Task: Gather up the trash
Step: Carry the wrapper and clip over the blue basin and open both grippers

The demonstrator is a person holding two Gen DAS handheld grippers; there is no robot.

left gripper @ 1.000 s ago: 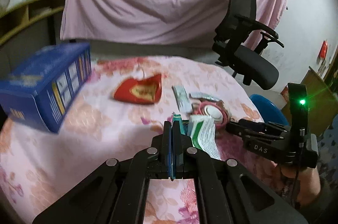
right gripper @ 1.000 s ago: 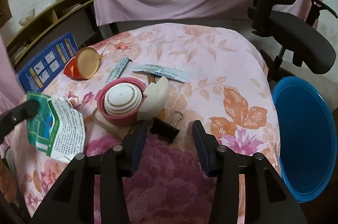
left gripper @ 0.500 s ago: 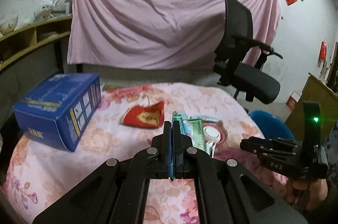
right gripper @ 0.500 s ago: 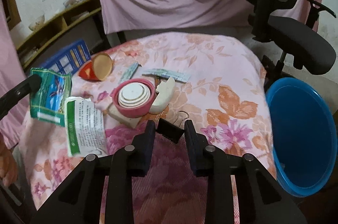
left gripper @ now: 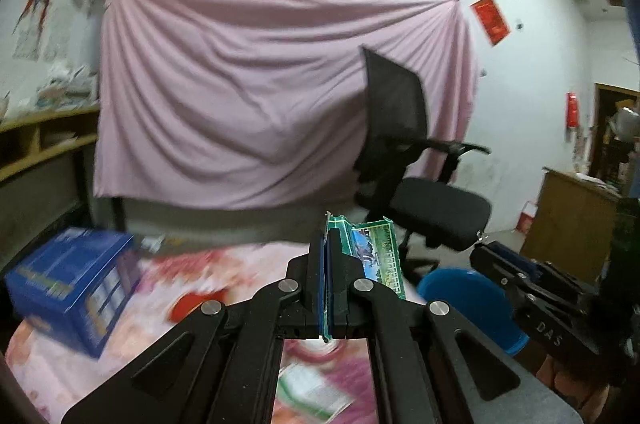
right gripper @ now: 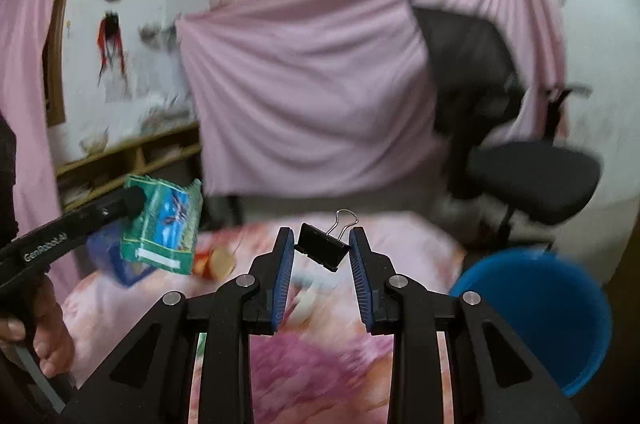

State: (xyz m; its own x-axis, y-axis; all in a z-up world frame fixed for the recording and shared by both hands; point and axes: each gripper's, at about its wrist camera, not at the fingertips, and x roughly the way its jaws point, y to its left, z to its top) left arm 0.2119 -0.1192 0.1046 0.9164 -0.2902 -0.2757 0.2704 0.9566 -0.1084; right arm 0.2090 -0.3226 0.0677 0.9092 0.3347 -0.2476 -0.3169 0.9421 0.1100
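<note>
My left gripper (left gripper: 326, 244) is shut on a green wrapper (left gripper: 374, 250) and holds it up in the air; the wrapper also shows in the right wrist view (right gripper: 164, 230). My right gripper (right gripper: 322, 244) is shut on a black binder clip (right gripper: 322, 246), lifted above the floral table (right gripper: 320, 376). The blue bin (right gripper: 536, 316) stands to the right of the table and below it; it also shows in the left wrist view (left gripper: 468, 304). A white and green wrapper (left gripper: 316, 392) lies on the table below my left gripper.
A blue box (left gripper: 72, 284) sits at the table's left. A red pouch (left gripper: 192, 304) and a white piece (right gripper: 306, 300) lie on the table, blurred. A black office chair (left gripper: 416, 180) stands behind the bin. A pink sheet (left gripper: 260, 96) hangs at the back.
Both grippers have risen and tilted up. The right gripper closed on the binder clip and lifted it off the table. The left gripper carried the green wrapper up.
</note>
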